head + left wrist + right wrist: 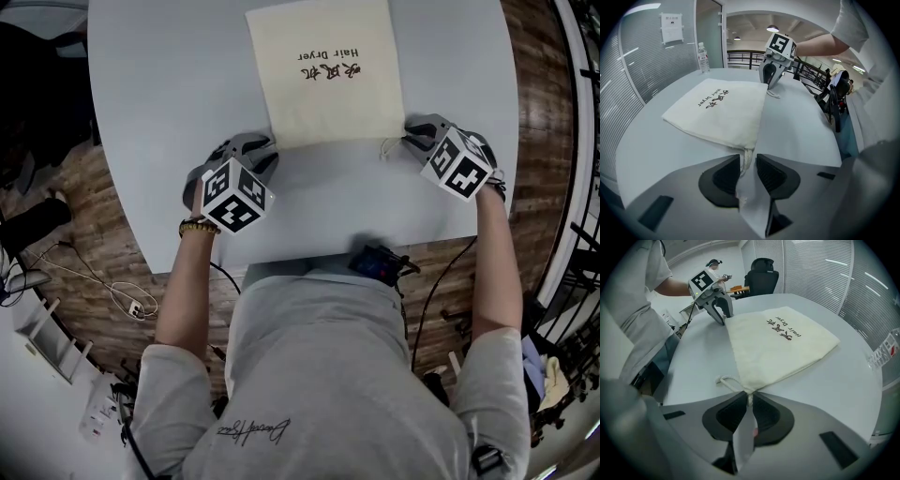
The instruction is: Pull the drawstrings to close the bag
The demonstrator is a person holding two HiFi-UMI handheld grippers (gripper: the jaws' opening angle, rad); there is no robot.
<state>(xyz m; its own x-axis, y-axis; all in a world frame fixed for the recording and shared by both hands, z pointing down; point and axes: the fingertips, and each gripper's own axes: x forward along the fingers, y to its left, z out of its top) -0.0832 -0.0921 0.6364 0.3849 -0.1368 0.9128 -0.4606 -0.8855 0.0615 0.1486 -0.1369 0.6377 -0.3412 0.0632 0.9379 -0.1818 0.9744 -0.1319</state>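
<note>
Cream bag point(325, 70), printed "Hair Dryer", lying flat on the grey tabletop point(169, 94), its mouth edge toward the person. Left claw point(748, 161) released: jaws apart, with the left drawstring point(745, 157) loose between them at the bag's corner. Right claw point(750, 399) clenched on the right drawstring point(727, 380), whose loop trails just beside it. A water bottle point(703, 57) stands at the tabletop's far side, well apart from the bag. An office chair point(761, 270) sits beyond the tabletop.
</note>
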